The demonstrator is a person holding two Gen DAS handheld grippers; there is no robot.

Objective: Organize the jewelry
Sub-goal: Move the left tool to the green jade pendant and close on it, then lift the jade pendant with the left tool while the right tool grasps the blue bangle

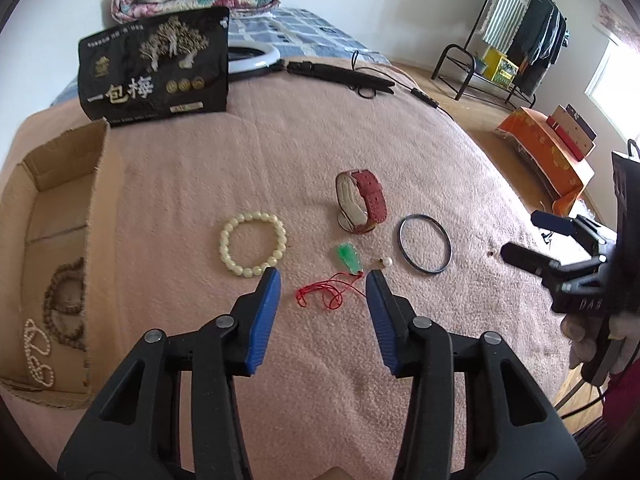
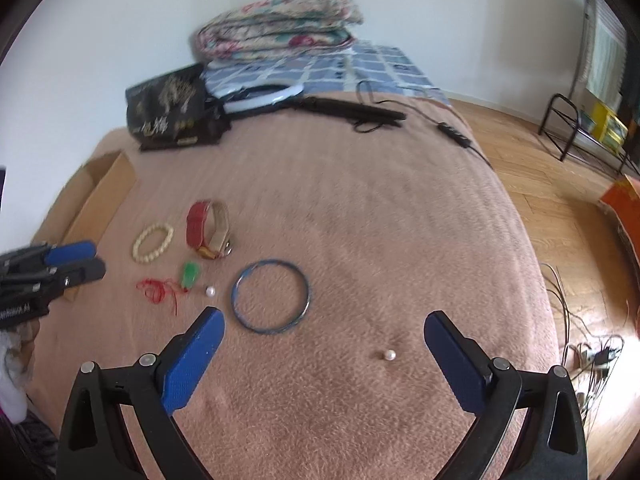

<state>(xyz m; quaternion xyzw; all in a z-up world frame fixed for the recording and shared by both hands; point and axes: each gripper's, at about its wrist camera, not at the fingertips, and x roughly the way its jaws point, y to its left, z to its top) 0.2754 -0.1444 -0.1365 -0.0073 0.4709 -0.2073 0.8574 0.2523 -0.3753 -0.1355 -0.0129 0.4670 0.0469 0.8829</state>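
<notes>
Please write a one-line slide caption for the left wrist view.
Open left claw above a jade pendant on pink blanket, cardboard box at left.

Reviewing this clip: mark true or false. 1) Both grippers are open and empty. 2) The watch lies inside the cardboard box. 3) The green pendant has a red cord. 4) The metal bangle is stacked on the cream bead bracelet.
1) True: left gripper and right gripper hold nothing.
2) False: the watch is on the blanket; the cardboard box holds other beads.
3) True: green pendant, red cord.
4) False: the metal bangle and cream bead bracelet lie apart.
</notes>
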